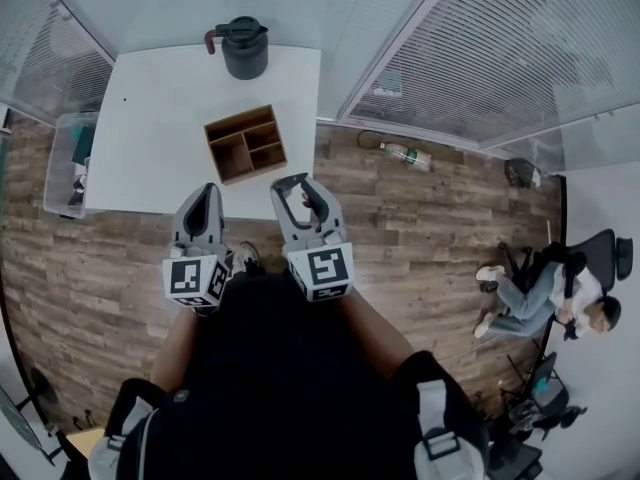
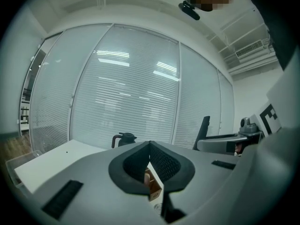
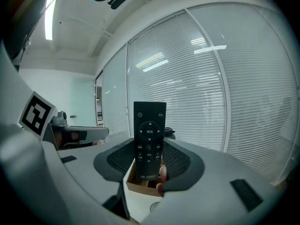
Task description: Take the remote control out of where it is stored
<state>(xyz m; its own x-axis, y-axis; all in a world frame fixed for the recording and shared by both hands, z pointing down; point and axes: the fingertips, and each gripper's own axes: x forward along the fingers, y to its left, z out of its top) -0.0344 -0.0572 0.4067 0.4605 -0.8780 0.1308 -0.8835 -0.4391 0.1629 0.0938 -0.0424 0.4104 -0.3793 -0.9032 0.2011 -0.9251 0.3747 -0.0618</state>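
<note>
The only print I could read was on the remote control (image 3: 149, 139), at the middle of the right gripper view: its round centre key bore the characters 确定. The marks on its other keys and the logo near its lower end were too small for me to make out

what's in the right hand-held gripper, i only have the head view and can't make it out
Observer: The right hand-held gripper is shut on a black remote control, which stands upright between the jaws.
Operator: which way is it facing
Observer: Its button side faces that gripper's camera, with the power button at the top end.
Operator: and the left one, anything in it
Observer: No. The left hand-held gripper has its jaws together with nothing between them.
</note>
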